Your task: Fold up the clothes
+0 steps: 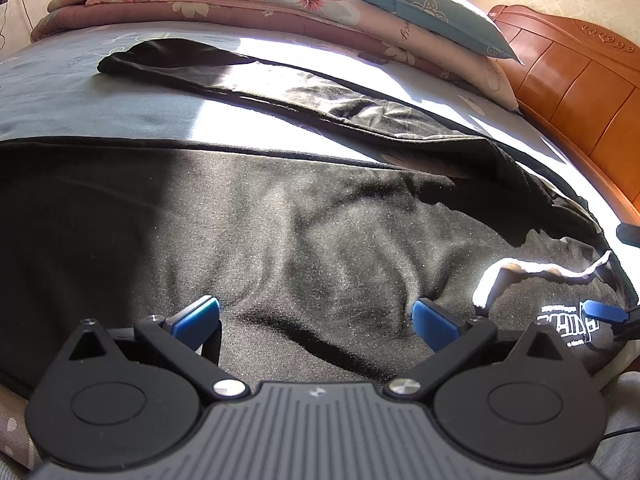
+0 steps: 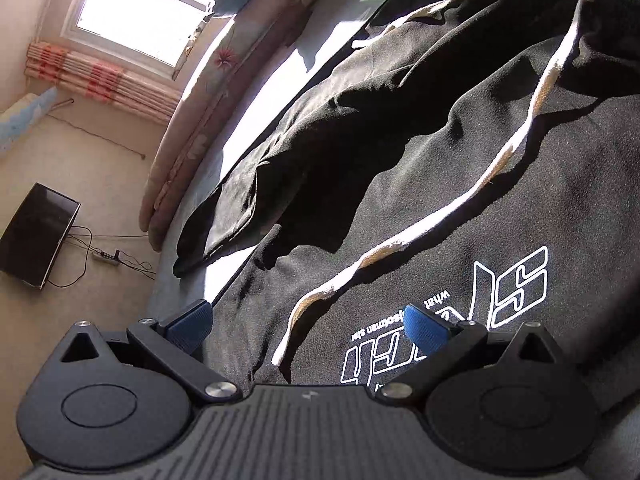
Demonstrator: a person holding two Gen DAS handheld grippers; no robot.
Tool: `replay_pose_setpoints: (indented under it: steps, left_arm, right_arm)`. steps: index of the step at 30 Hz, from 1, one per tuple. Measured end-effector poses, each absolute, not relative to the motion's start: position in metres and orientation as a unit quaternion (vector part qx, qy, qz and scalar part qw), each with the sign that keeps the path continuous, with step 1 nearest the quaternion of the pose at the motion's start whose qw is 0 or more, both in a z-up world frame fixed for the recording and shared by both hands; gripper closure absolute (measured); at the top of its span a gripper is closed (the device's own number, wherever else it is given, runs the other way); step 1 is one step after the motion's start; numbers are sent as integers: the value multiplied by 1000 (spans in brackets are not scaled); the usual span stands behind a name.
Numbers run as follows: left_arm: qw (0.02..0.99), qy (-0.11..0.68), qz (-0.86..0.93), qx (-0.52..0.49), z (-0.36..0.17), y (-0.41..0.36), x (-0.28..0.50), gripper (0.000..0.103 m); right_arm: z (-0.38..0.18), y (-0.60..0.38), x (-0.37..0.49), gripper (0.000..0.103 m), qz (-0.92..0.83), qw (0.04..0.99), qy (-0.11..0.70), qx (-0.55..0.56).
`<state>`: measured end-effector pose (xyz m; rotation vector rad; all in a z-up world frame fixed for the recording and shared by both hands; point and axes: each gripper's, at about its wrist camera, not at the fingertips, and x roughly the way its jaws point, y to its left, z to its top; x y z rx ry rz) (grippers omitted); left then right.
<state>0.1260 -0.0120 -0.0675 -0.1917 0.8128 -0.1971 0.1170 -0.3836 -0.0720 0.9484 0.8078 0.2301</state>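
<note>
A black hooded sweatshirt (image 1: pixel 280 216) lies spread on the bed, its sleeve (image 1: pixel 208 68) stretched toward the far left. White lettering (image 2: pixel 460 320) and a pale drawstring (image 2: pixel 520 136) show on its chest in the right wrist view. My left gripper (image 1: pixel 316 316) hovers open just above the lower body of the garment, nothing between its blue pads. My right gripper (image 2: pixel 308 320) is open over the printed chest, holding nothing. Its blue fingertip (image 1: pixel 600 310) shows at the right edge of the left wrist view.
Folded floral quilts (image 1: pixel 224 4) and a teal pillow (image 1: pixel 428 12) lie along the far side of the bed. A wooden headboard (image 1: pixel 576 92) stands at right. On the floor are a dark flat screen (image 2: pixel 38 236), a power strip (image 2: pixel 106 257) and cables.
</note>
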Motion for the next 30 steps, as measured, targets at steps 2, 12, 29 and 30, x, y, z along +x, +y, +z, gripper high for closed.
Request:
replay_pose_setpoints:
  steps: [2, 12, 29, 30]
  left_arm:
    - [905, 399, -91, -112, -64, -8, 124, 1]
    - [914, 376, -66, -141, -38, 3, 97, 1]
    - [926, 322, -98, -171, -34, -7, 115, 1]
    - [927, 313, -93, -183, -34, -4, 124, 1]
  right_arm:
    - [-75, -366, 118, 0, 119, 803, 391, 434]
    - [-73, -343, 90, 0, 156, 797, 386, 438]
    - [-53, -329, 103, 0, 184, 860, 301, 370]
    - [-53, -329, 111, 0, 188, 862, 299, 365]
